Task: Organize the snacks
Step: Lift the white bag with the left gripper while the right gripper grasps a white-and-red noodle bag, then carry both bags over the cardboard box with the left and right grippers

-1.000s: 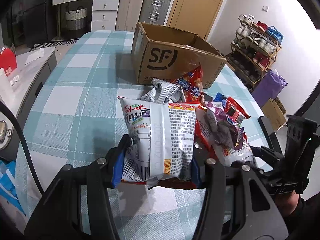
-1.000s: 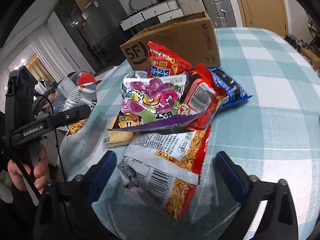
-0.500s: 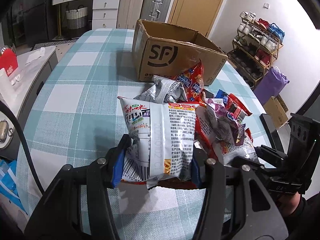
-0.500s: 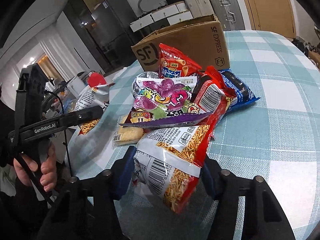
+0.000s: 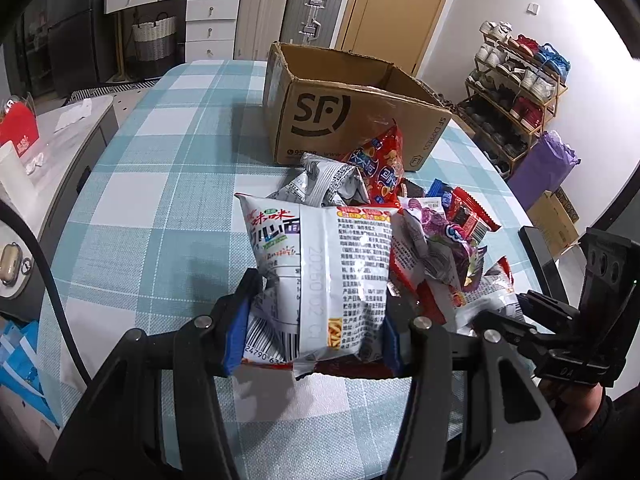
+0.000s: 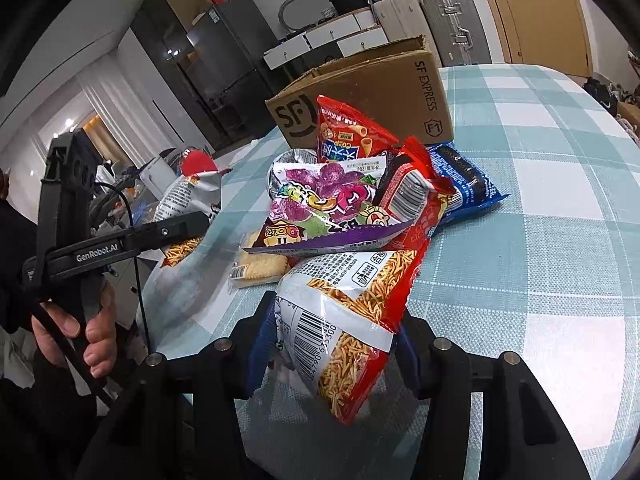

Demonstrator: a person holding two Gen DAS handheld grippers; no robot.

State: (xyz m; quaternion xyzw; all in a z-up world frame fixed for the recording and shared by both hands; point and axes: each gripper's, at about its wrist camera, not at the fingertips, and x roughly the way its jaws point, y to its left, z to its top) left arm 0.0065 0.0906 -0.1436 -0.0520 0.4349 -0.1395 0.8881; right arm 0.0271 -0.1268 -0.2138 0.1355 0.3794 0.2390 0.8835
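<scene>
Your left tongs are clenched on a white noodle-snack bag, blue pads pressing in on both sides of its lower end, the bag standing upright just above the checked counter. Over on the right wrist view, your right tongs are closing, and their blue pads are already pressing the barcode end of a red noodle-snack bag. That bag's far end lies tucked under the snack pile. On top of it sits a purple snack bag, with a red packet and a blue packet just beside it on the right. A pale biscuit pack lies on the counter at the pile's left edge. Behind the pile stands the open SF cardboard box, and a red tube-snack bag leans against its front face. Your left hand shows at the left edge of the right wrist view, wrapped round its handle.
</scene>
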